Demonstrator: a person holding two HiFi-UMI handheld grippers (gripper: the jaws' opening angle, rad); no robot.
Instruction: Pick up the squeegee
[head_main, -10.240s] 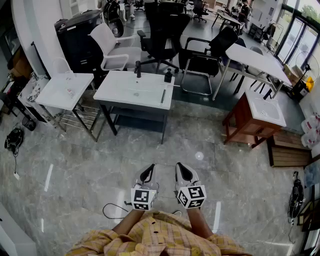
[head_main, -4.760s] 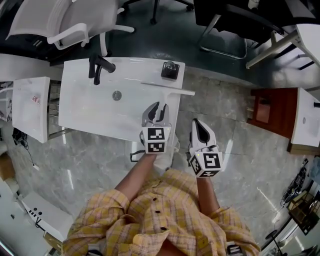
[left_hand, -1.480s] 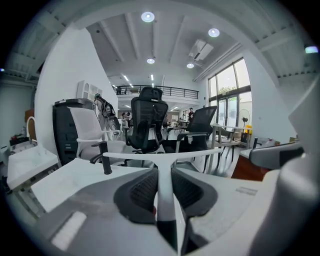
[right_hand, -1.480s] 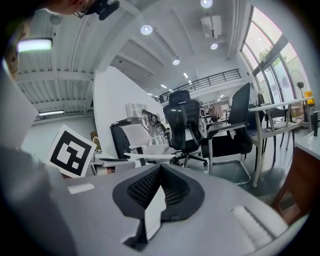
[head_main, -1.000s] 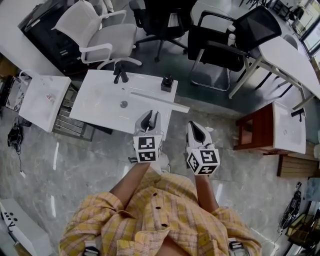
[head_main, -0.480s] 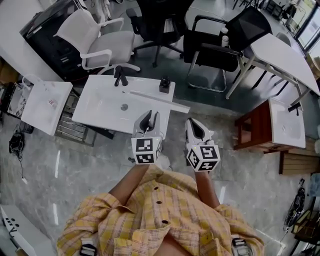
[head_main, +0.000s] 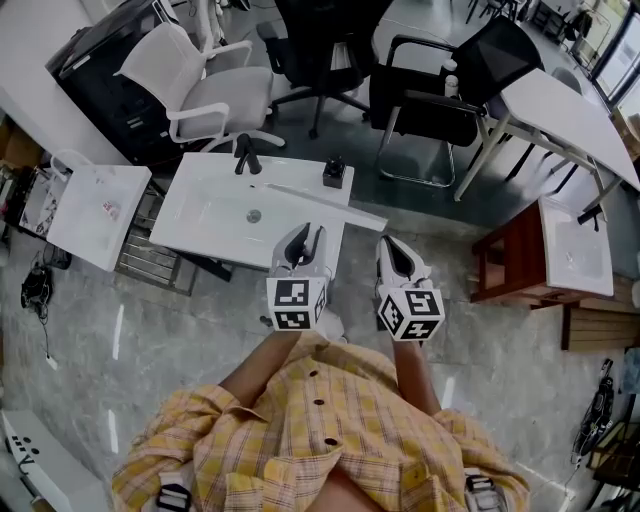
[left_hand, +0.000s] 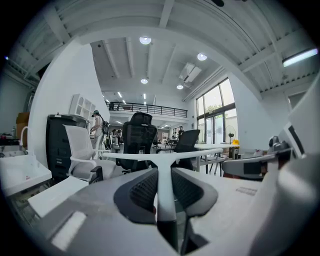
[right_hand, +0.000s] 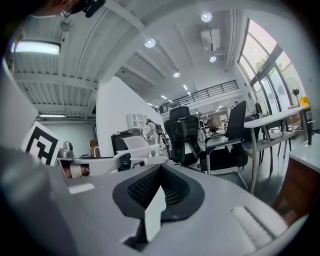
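The squeegee (head_main: 335, 204) is white, with a long thin blade and a short handle. It hangs over the near right corner of the white sink counter (head_main: 205, 215). My left gripper (head_main: 305, 238) is shut on its handle. In the left gripper view the squeegee (left_hand: 162, 156) stands as a T between the dark pads of the left gripper (left_hand: 163, 175), its blade level across the view. My right gripper (head_main: 393, 252) hovers beside it to the right, over the floor, shut and holding nothing. The right gripper (right_hand: 159, 172) shows its pads meeting at the tips.
On the counter stand a black faucet (head_main: 245, 155) and a small black dispenser (head_main: 334, 172). A second white basin (head_main: 90, 200) sits to the left. A white chair (head_main: 195, 85) and black chairs (head_main: 440, 85) stand behind. A wooden stand with a basin (head_main: 545, 245) is at the right.
The left gripper has risen a little with the squeegee still in it. The right gripper has risen slightly beside it.
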